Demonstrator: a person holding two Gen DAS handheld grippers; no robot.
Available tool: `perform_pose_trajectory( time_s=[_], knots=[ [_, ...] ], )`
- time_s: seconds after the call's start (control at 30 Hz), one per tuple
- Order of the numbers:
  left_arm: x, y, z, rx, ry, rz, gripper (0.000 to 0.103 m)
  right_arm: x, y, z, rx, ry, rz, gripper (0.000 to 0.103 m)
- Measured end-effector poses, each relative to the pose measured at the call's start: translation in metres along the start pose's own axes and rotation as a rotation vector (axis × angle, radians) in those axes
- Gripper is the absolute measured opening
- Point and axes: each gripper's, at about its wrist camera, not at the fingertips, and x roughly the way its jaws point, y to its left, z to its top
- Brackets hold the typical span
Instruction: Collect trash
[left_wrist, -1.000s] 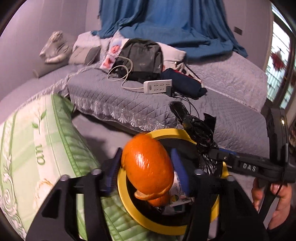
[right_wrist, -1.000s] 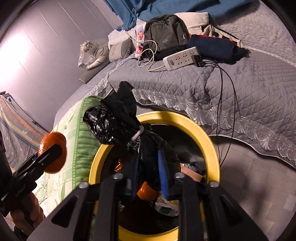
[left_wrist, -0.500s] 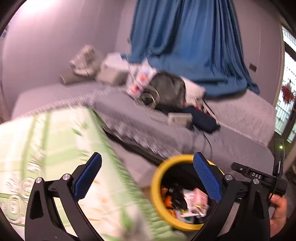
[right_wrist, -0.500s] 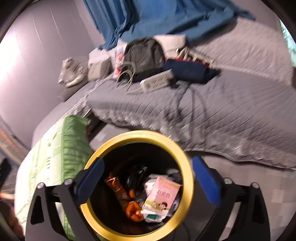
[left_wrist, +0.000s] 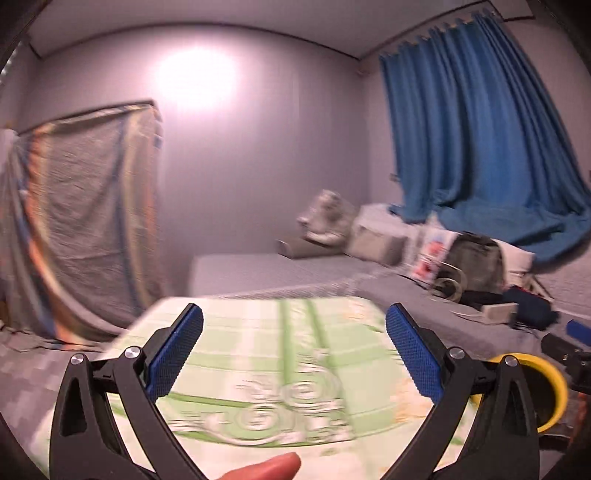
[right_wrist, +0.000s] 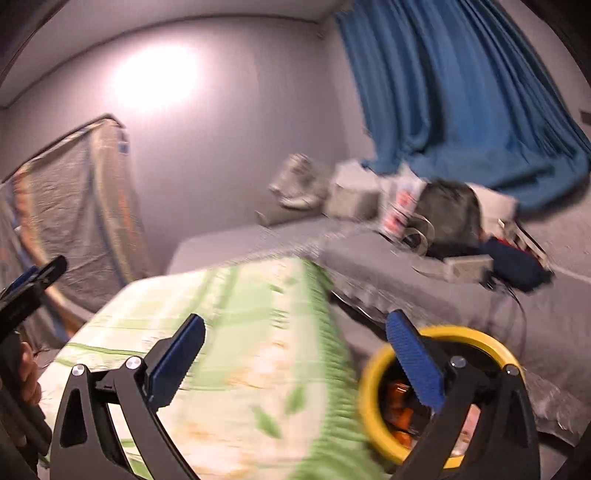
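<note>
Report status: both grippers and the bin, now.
Left gripper open, empty. Right gripper open, empty. Yellow-rimmed bin holds trash, beside the green mattress. Nothing blocking.

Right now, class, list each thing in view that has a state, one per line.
left tool: open, holding nothing.
right tool: open, holding nothing.
yellow-rimmed bin: uncovered, trash inside.
blue curtain: drawn shut.
green patterned cushion: lying flat beside the bin.
</note>
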Motion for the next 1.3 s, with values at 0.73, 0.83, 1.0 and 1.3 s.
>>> perform_pose_trajectory(
  time_s=[0.73, 0.83, 1.0, 1.3],
  knots=[
    [-0.077, 0.052, -0.018, -0.073, -0.007, 0.16, 0.095, -0.042, 0.101, -0.019, -0.1, -0.132, 0.014, 0.095],
    [-0.077, 0.054, -0.019, -0.079, -0.002, 0.158, 0.095, -0.042, 0.106, -0.022, -0.119, -0.127, 0.019, 0.095],
    [-0.077, 0.057, -0.02, -0.088, 0.004, 0.161, 0.095, -0.042, 0.109, -0.023, -0.123, -0.132, 0.01, 0.095],
    [-0.077, 0.056, -0.023, -0.09, 0.015, 0.159, 0.095, -0.038, 0.11, -0.025, -0.118, -0.109, 0.01, 0.095]
  ],
)
